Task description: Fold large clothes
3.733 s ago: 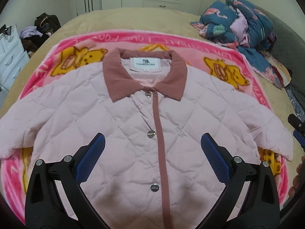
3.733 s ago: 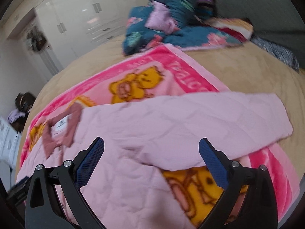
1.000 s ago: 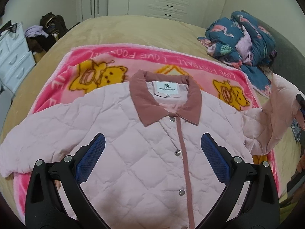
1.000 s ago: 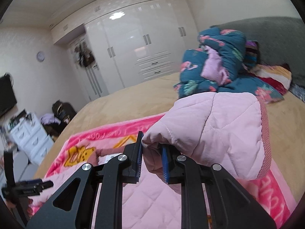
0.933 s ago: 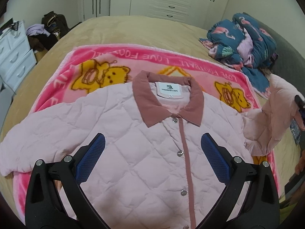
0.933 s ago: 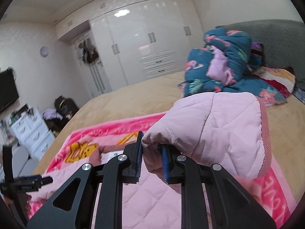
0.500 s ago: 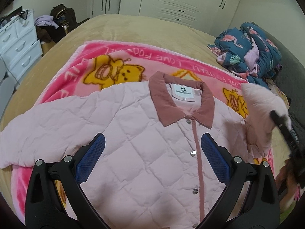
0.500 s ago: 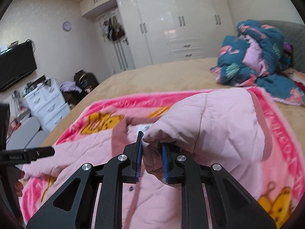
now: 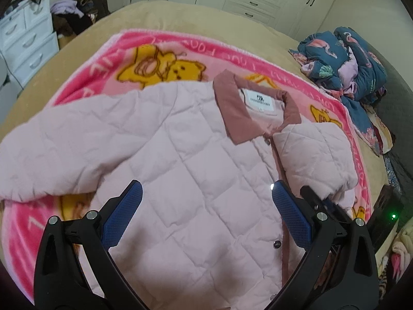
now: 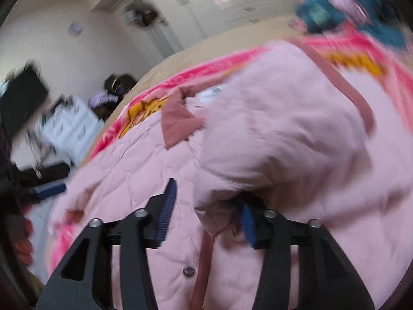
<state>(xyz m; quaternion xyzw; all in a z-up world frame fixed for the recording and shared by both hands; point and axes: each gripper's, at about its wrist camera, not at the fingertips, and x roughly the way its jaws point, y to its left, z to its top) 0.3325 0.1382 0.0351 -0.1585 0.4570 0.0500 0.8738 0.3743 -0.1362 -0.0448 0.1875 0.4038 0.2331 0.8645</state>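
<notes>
With the jacket [image 9: 180, 170] spread on the bed ahead of both claws, the right claw [image 10: 206, 217], now partly parted around the folded-over sleeve [image 10: 278, 139], should let it settle flat across the chest while the left claw [image 9: 206, 214] hovers wide open, empty.

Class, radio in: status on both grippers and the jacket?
Left gripper open above jacket. Right gripper open, sleeve folded across front. Nothing in the way.

The left gripper [image 9: 205, 213] hovers with its 2 jaws spread wide, holding nothing. The right gripper [image 10: 206, 213] has its jaws parted, pink fabric lying between them.
</notes>
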